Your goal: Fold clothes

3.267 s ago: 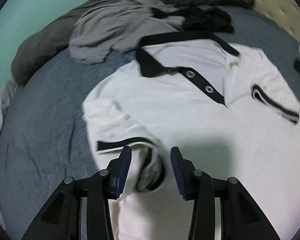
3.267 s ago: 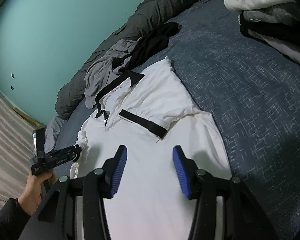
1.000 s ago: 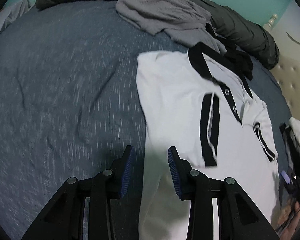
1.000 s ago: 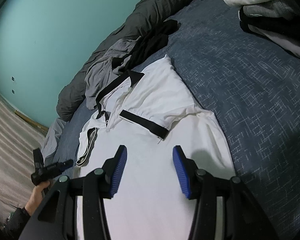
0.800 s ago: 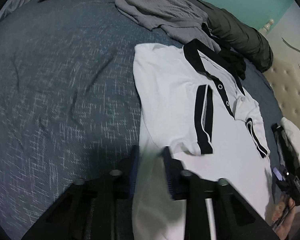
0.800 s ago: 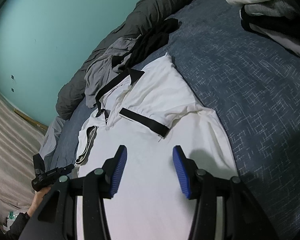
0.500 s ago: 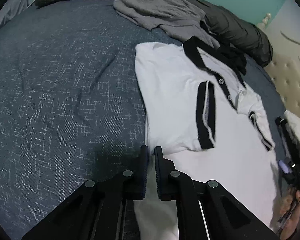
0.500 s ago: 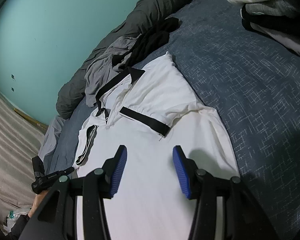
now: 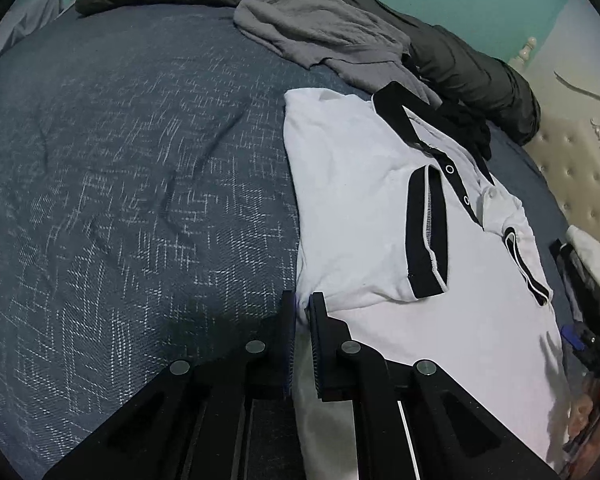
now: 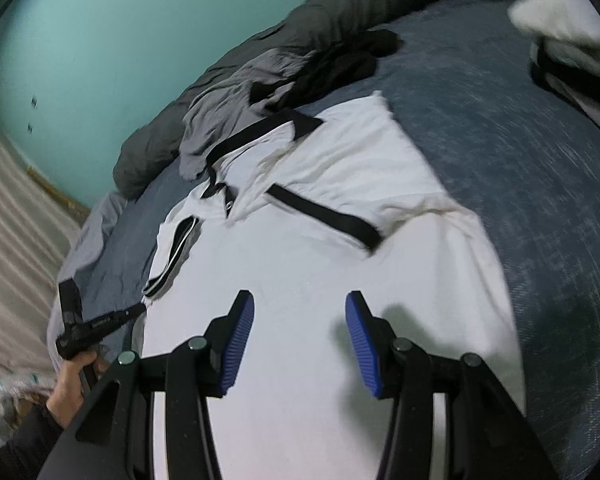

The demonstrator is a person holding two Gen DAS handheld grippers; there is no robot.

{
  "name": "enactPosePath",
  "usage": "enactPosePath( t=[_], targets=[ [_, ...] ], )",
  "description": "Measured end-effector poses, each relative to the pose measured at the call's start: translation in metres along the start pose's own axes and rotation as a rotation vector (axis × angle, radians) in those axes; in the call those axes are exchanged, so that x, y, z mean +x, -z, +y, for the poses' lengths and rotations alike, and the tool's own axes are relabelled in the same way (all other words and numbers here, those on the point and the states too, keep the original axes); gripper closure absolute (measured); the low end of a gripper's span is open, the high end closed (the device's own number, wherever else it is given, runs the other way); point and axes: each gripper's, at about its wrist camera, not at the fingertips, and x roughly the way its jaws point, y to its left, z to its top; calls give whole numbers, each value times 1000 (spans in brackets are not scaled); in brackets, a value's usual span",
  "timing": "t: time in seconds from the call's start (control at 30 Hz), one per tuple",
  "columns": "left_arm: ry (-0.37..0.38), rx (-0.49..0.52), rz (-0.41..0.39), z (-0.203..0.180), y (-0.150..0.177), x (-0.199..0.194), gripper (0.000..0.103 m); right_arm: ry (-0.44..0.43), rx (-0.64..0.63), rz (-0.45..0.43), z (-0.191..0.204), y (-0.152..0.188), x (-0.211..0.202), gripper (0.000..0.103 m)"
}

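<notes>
Left wrist view: the left tool (image 9: pixel 303 300) is pinched shut on the side edge of the white polo (image 9: pixel 360 184), which lies face up on the bed (image 9: pixel 120 184). Both sleeves look folded in over the chest; the body folds are left. A grey garment (image 9: pixel 320 36) and a black one (image 9: pixel 466 124) crowd the polo's collar.

Right wrist view: the right tool (image 10: pixel 299 310) hovers about half open over the polo's (image 10: pixel 312 264) lower body, gripping nothing. Folded clothes (image 10: pixel 556 16) sit well beyond the polo's far shoulder.

A bedroom: blue-covered bed (image 9: pixel 140 200), tufted headboard (image 9: pixel 580 184), teal wall (image 10: pixel 100 40).
</notes>
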Motion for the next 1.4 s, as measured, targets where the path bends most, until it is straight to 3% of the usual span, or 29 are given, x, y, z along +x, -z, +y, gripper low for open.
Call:
enactPosePath(
  t=[0.2, 0.4, 0.63, 0.9, 1.13, 1.23, 1.3, 1.4],
  targets=[
    [39, -34, -31, 6, 3, 2, 95, -51, -112, 102, 55, -30, 44, 50],
    [55, -50, -43, 9, 5, 6, 95, -76, -324, 212, 149, -77, 117, 50],
    [85, -66, -46, 13, 5, 5, 95, -89, -550, 320, 248, -102, 212, 50],
    [111, -96, -46, 17, 5, 8, 95, -8, -713, 395, 305, -114, 296, 50],
    [105, -97, -48, 17, 5, 7, 95, 97, -796, 456, 319, -108, 343, 55],
    [109, -101, -47, 17, 6, 7, 96, 99, -805, 470, 321, -105, 353, 68],
    [112, -103, -46, 18, 6, 7, 96, 105, -818, 477, 322, -101, 358, 87],
    [112, -103, -46, 17, 7, 6, 96, 123, -829, 486, 322, -97, 362, 101]
  ],
)
